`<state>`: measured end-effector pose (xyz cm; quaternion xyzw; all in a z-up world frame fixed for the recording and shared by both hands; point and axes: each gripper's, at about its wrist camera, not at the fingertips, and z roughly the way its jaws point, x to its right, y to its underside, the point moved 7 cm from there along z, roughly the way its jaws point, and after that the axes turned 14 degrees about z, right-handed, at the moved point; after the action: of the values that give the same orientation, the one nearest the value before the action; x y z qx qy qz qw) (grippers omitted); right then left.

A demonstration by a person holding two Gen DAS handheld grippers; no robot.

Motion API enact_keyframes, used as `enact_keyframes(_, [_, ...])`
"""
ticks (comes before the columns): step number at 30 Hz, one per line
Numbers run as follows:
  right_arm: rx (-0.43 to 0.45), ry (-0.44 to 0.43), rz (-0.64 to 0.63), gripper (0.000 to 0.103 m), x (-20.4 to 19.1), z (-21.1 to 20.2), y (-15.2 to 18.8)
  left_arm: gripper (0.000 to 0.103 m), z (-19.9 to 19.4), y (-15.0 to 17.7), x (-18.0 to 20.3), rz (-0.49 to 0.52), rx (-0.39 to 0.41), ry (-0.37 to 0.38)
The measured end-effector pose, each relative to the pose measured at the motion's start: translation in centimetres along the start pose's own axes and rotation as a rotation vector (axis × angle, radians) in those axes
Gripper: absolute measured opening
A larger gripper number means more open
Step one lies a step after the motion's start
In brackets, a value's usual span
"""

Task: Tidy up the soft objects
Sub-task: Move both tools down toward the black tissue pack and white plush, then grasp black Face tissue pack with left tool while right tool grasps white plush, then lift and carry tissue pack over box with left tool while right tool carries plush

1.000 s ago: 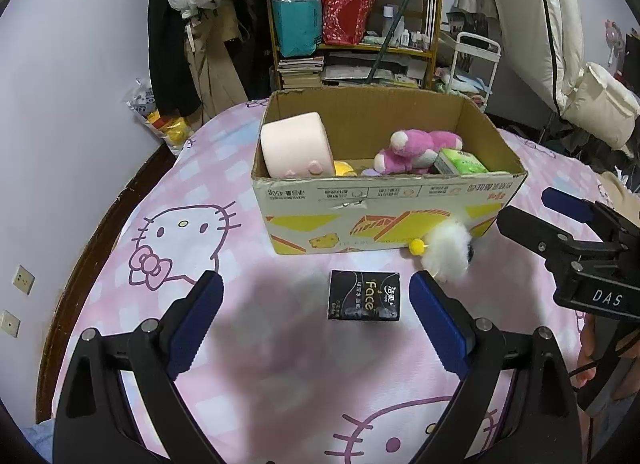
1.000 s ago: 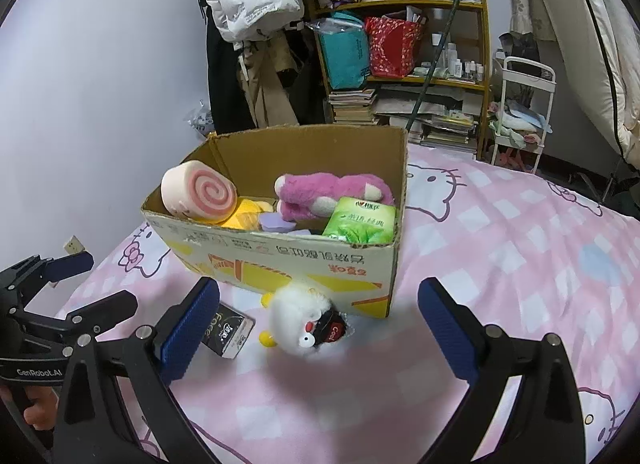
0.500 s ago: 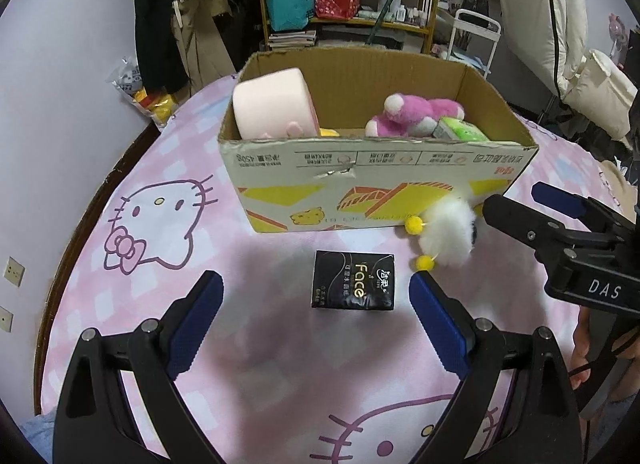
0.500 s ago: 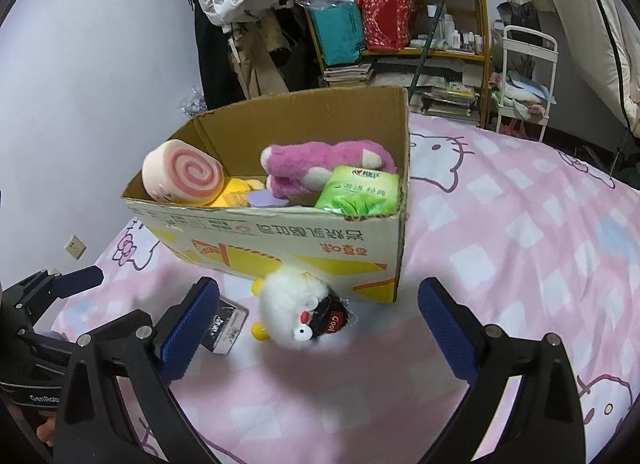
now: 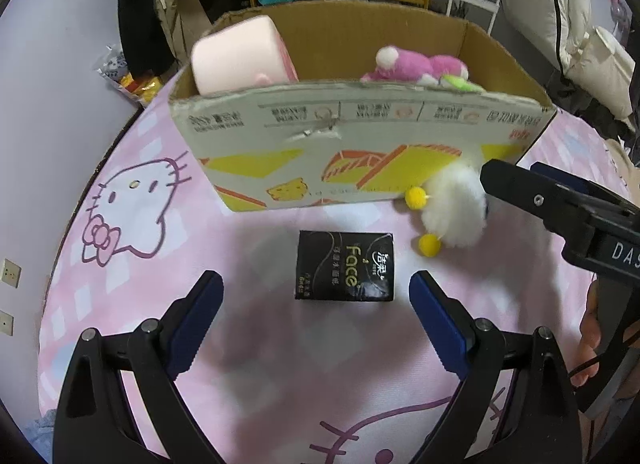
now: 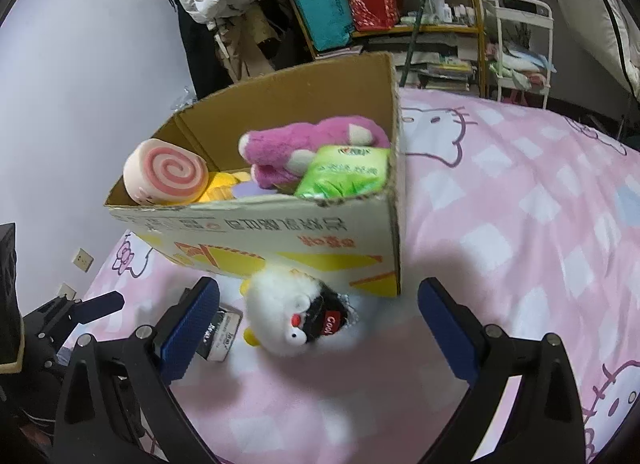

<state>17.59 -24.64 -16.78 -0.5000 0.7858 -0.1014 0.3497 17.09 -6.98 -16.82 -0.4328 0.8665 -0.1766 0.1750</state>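
Note:
A black tissue pack (image 5: 345, 265) lies on the pink bed just ahead of my open, empty left gripper (image 5: 316, 304). A white fluffy toy (image 6: 298, 314) with yellow feet lies against the cardboard box (image 6: 256, 232), between the fingers of my open, empty right gripper (image 6: 320, 316). The toy also shows in the left wrist view (image 5: 452, 208), with the right gripper (image 5: 560, 200) beside it. The box holds a pink swirl roll cushion (image 6: 166, 170), a pink plush (image 6: 304, 144) and a green tissue pack (image 6: 344, 176).
The bed has a pink Hello Kitty sheet (image 6: 520, 224). A cluttered shelf (image 6: 400, 4), hanging coats (image 6: 216, 4) and a white trolley (image 6: 520, 44) stand behind the bed. A wall (image 5: 40, 104) runs along the left.
Both grippers have moved forward and down toward the bed. The black pack and the white toy now sit closer, between the fingers. Nothing was grasped.

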Motion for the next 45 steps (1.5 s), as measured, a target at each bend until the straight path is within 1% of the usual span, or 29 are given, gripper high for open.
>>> enact_keyframes(3, [-0.021,0.005,-0.001,0.103,0.1,0.6,0.2,0.093,0.5,-0.1,0.0,0.007,-0.012,-0.007])
enact_keyframes(12, [-0.064,0.011,0.005,0.103,0.2,2.2,0.6,0.093,3.0,-0.1,-0.2,-0.024,-0.065,0.043])
enact_keyframes(16, [-0.092,0.01,0.016,0.103,0.3,3.2,0.9,0.093,4.0,-0.1,0.0,-0.017,-0.087,0.04])
enact_keyframes(22, [-0.118,0.04,0.021,0.102,0.5,4.6,1.5,0.093,5.2,0.2,-0.1,-0.028,-0.108,0.043])
enact_keyframes(23, [-0.121,0.046,0.022,0.101,0.6,4.7,1.5,0.093,5.3,0.2,-0.1,-0.029,-0.108,0.04])
enact_keyframes(24, [-0.124,0.048,0.024,0.096,0.6,4.9,1.6,0.093,5.4,0.2,-0.2,-0.027,-0.109,0.039])
enact_keyframes(25, [-0.13,0.052,0.027,0.094,0.6,5.1,1.7,0.093,5.5,0.3,-0.3,-0.025,-0.11,0.037])
enact_keyframes(27, [-0.134,0.064,0.024,0.093,0.7,5.4,1.9,0.093,5.7,0.3,-0.2,-0.016,-0.111,0.032])
enact_keyframes(29, [-0.128,0.083,0.013,0.089,0.6,5.5,2.0,0.092,6.2,0.2,0.2,-0.011,-0.108,0.027])
enact_keyframes(31, [-0.131,0.089,0.009,0.087,0.7,5.6,2.1,0.082,6.2,0.3,0.5,-0.011,-0.105,0.033])
enact_keyframes(33, [-0.131,0.1,0.006,0.083,0.7,5.7,2.2,0.076,6.2,0.4,0.8,-0.007,-0.115,0.041])
enact_keyframes(34, [-0.132,0.105,0.006,0.081,0.5,5.8,2.2,0.071,6.1,0.3,1.1,-0.002,-0.117,0.043])
enact_keyframes(36, [-0.133,0.112,0.001,0.078,0.6,5.9,2.2,0.065,6.1,0.5,1.4,-0.007,-0.118,0.056])
enact_keyframes(38, [-0.135,0.124,-0.004,0.075,0.7,5.9,2.3,0.064,5.8,0.8,1.1,-0.013,-0.114,0.062])
enact_keyframes(40, [-0.139,0.131,-0.008,0.064,0.6,6.0,2.4,0.064,5.7,1.0,1.0,-0.02,-0.113,0.067])
enact_keyframes(41, [-0.14,0.133,-0.009,0.061,0.7,5.9,2.4,0.064,5.5,1.1,0.8,-0.023,-0.112,0.067])
enact_keyframes(43, [-0.145,0.128,-0.01,0.052,0.7,5.8,2.6,0.064,5.1,1.3,0.5,-0.031,-0.108,0.059])
enact_keyframes(45, [-0.151,0.122,-0.006,0.051,0.8,5.7,2.6,0.064,4.7,1.4,0.1,-0.039,-0.101,0.049])
